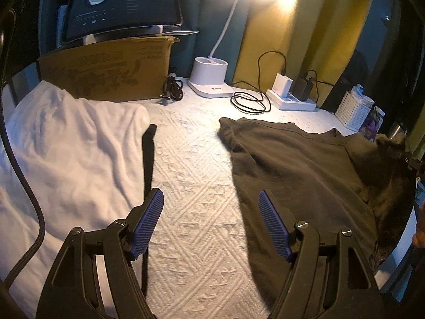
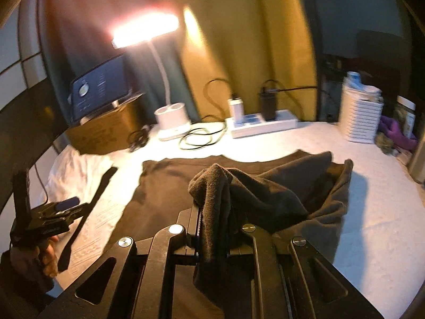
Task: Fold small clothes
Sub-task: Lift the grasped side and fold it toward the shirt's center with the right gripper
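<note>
We hold dark shirt (image 2: pixel 164 186) fold in right gripper (image 2: pixel 212 228), jaws clamped; shirt body spreads toward table's far edge. Left gripper (image 1: pixel 211 223) jaws wide, empty, beside shirt's left edge.

Dark shirt (image 1: pixel 297 164) matt knit cloth; bedspread (image 1: pixel 196 186) white, textured weave; cardboard box (image 1: pixel 106 71) matt.

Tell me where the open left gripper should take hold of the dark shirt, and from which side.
Grip the dark shirt at its near left hem edge, coming in low from the bare bedspread side. That edge lies flat and free beside the left gripper; the right gripper already pinches the opposite side.
</note>
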`<action>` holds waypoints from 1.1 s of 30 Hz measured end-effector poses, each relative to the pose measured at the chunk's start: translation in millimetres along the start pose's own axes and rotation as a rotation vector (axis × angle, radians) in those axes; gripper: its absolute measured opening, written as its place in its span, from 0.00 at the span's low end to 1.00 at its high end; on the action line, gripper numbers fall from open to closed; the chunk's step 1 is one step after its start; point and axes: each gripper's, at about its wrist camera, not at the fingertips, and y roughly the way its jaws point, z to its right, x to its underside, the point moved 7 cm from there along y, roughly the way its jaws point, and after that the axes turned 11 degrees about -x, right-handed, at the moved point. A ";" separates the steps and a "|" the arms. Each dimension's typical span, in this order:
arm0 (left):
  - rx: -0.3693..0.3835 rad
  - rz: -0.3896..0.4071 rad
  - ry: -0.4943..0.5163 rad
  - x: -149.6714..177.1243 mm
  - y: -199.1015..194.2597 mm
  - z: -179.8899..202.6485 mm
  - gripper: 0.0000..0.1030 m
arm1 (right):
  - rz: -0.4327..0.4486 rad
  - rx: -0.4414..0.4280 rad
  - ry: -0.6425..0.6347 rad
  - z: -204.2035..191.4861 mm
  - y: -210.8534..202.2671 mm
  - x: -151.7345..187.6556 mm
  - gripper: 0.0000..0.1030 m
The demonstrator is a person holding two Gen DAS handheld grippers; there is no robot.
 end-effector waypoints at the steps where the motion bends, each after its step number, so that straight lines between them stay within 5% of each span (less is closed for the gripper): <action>1: 0.000 0.001 -0.003 0.6 -0.3 -2.6 0.72 | -0.008 -0.009 -0.008 -5.8 3.9 1.0 0.12; 14: -0.008 0.008 -0.035 4.9 -5.8 -31.2 0.72 | -0.140 -0.146 -0.093 -84.7 60.1 30.7 0.12; 33: -0.007 0.021 -0.029 11.4 -18.1 -35.6 0.72 | -0.329 -0.248 -0.151 -138.5 96.6 100.0 0.12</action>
